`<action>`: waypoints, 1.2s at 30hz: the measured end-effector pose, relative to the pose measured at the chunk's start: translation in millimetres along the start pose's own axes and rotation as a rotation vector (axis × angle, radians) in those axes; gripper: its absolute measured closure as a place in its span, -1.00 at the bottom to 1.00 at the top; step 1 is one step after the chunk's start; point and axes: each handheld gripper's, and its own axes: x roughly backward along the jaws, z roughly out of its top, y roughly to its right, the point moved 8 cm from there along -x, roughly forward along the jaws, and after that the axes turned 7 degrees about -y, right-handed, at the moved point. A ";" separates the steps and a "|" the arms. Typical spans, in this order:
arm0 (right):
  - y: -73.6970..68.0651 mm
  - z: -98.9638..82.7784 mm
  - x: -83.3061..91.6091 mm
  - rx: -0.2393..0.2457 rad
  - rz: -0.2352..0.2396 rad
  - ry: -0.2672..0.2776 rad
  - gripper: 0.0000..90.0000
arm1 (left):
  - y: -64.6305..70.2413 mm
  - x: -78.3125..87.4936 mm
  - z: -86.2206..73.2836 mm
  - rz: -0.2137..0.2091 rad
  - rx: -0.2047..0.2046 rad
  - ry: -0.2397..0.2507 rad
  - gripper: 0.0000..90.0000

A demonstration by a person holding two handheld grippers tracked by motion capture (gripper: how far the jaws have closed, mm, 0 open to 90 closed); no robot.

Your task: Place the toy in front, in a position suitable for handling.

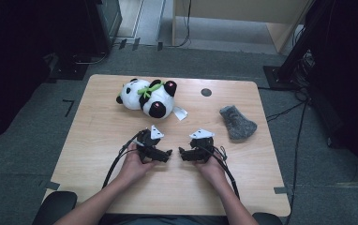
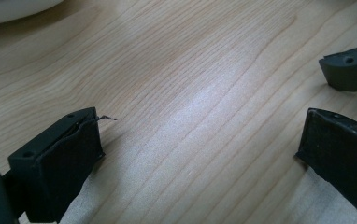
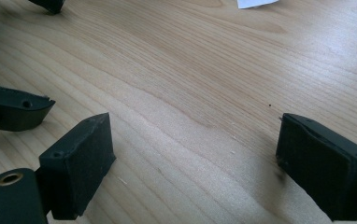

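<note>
A black-and-white panda plush point(image 1: 148, 97) with a green bow lies on its side at the back of the wooden table point(image 1: 102, 136). A grey fuzzy cloth piece point(image 1: 237, 123) lies at the right. My left gripper point(image 1: 168, 153) rests low over the table's middle, pointing right, open with bare wood between its jaws point(image 2: 200, 140). My right gripper point(image 1: 182, 153) faces it from the right, open and empty too point(image 3: 193, 149). Their tips nearly meet. The other gripper's jaw tip point(image 2: 349, 67) shows in the left gripper view.
A white tag point(image 1: 180, 113) sticks out from the panda. A dark round grommet point(image 1: 206, 92) sits in the table's back edge area. Cables trail from both grippers toward the front edge. Grey carpet, black stands and a cabinet surround the table.
</note>
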 end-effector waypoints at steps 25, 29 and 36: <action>2.2 13.1 17.2 -0.059 0.099 -0.048 -0.56 | -15.2 26.6 10.2 -0.146 0.005 0.041 -0.48; 10.1 15.8 25.5 -0.064 0.108 -0.016 -0.49 | -19.9 36.0 15.2 -0.141 0.010 0.090 -0.35; 24.1 20.5 40.5 -0.046 0.076 0.017 -0.47 | -25.1 40.5 15.3 -0.136 -0.004 0.050 -0.33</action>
